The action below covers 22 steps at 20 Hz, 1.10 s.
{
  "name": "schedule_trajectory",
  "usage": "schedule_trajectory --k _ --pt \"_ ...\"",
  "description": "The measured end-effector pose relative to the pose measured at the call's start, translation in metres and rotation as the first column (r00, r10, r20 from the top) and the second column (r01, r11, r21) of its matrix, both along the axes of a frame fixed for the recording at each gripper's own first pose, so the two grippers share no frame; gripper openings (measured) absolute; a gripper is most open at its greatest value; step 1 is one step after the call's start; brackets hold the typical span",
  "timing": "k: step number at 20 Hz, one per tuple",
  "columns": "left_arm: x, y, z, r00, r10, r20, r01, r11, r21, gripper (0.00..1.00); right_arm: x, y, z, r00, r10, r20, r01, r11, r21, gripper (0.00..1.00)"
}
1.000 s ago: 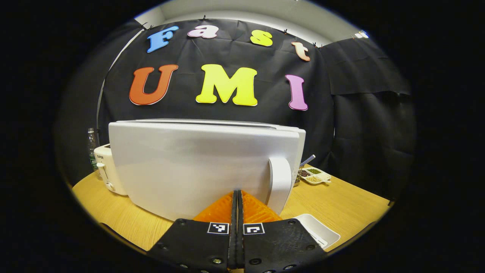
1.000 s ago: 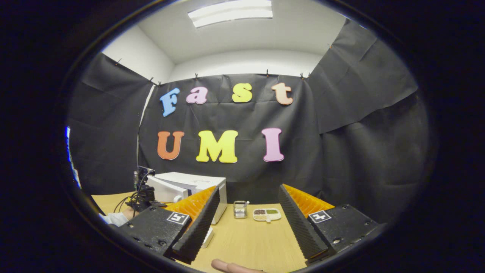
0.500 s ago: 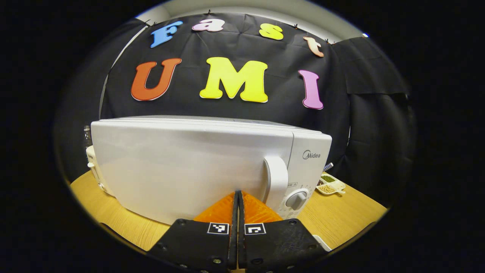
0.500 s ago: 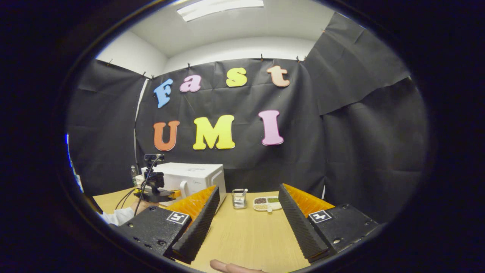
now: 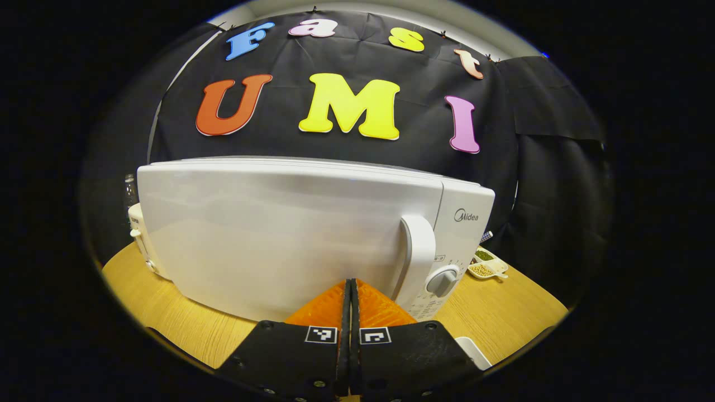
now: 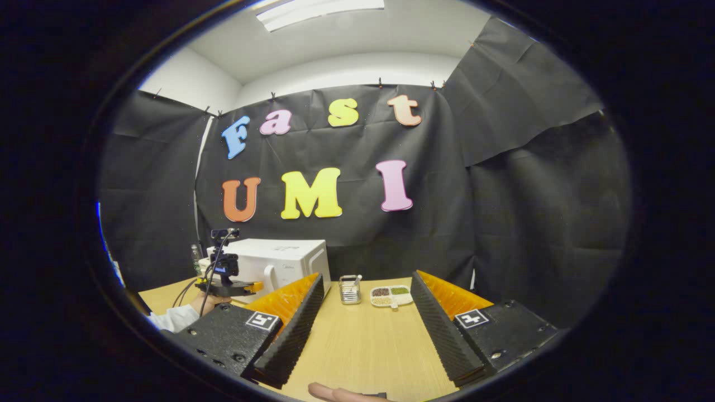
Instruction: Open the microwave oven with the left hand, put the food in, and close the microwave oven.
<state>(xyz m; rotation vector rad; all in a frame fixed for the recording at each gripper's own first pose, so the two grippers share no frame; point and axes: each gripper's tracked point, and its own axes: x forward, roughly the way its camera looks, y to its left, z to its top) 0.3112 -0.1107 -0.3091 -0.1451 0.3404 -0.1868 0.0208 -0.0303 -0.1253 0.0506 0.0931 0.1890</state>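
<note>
Since a second ago the microwave door [image 5: 279, 234] has swung from ajar to flush with the body, so the control panel [image 5: 461, 234] and its dial [image 5: 442, 282] now show beside the handle [image 5: 418, 257]. From the left gripper view, the left tool [image 5: 350, 296] has its two orange fingers pressed together with nothing between them, their tips right at the lower edge of the white door, just left of the handle — whether they touch it I cannot tell. The microwave stands on the wooden surface [image 5: 167, 312]; a white appliance [image 5: 139, 240] peeks out behind its left side, a divided dish of grains [image 5: 487, 267] lies to its right, and the corner of a white tray [image 5: 473, 353] sits by the tool's right side. From the right gripper view, the right tool [image 6: 366, 329] hangs above bare wood with its fingers [image 6: 293, 329] spread wide apart and empty. Farther off to the left the microwave [image 6: 279, 261] stands closed, with the other tool [image 6: 232, 286], held in a hand [image 6: 204, 301], at its front. A small glass jar [image 6: 350, 289] and the grain dish [image 6: 391, 296] rest side by side near the back wall.
</note>
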Motion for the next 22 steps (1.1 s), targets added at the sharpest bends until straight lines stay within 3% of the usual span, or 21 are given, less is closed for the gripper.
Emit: schedule_trajectory --k 7,8,10,11,12,15,16,18,19,20,21,22 --pt "-0.069 0.025 0.087 0.994 -0.002 0.109 0.001 1.0 0.005 0.0 -0.028 0.009 0.017 1.0 -0.028 0.004 0.028 0.999 -0.023 0.99" --pt "-0.078 0.036 0.1 0.994 0.026 0.11 -0.028 0.999 0.015 0.01 -0.032 0.013 0.023 1.0 -0.024 0.012 0.024 1.0 -0.02 0.99" --pt "-0.103 0.05 0.124 0.994 0.066 0.091 -0.068 0.997 0.022 0.96 -0.041 0.016 0.032 0.999 -0.032 0.027 0.032 0.999 -0.021 0.99" --pt "-0.116 0.053 0.137 0.993 0.075 0.087 -0.076 0.997 0.013 0.81 -0.044 0.019 0.038 0.999 -0.032 0.035 0.033 0.999 -0.021 0.99" --pt "-0.13 0.052 0.157 0.992 0.066 0.106 -0.067 0.998 0.006 0.92 -0.045 0.023 0.042 0.999 -0.034 0.041 0.035 0.999 -0.022 0.99" --pt "-0.167 0.062 0.199 0.983 0.065 0.173 -0.074 0.996 0.049 0.92 -0.05 0.033 0.055 0.998 -0.036 0.054 0.037 0.999 -0.025 0.99" --pt "-0.179 0.065 0.211 0.98 0.067 0.189 -0.079 0.995 0.056 0.92 -0.05 0.036 0.059 0.998 -0.038 0.058 0.04 0.999 -0.028 0.88" --pt "-0.205 0.066 0.235 0.973 0.069 0.221 -0.075 0.997 0.015 0.92 -0.052 0.042 0.068 0.997 -0.046 0.068 0.048 0.999 -0.017 0.88" --pt "-0.217 0.065 0.251 0.966 0.066 0.249 -0.065 0.998 -0.011 0.92 -0.053 0.045 0.073 0.996 -0.051 0.071 0.051 0.999 0.002 0.99" --pt "-0.232 0.064 0.264 0.959 0.052 0.278 -0.044 0.998 -0.035 0.92 -0.056 0.051 0.077 0.996 -0.046 0.076 0.045 0.999 0.016 0.99" --pt "-0.247 0.067 0.274 0.952 0.052 0.301 -0.037 0.998 -0.057 0.92 -0.059 0.055 0.08 0.996 -0.038 0.08 0.036 0.999 0.026 0.88" --pt "-0.261 0.075 0.281 0.948 0.069 0.311 -0.05 0.996 -0.069 0.91 -0.063 0.057 0.083 0.996 -0.033 0.084 0.031 0.999 0.031 0.88"
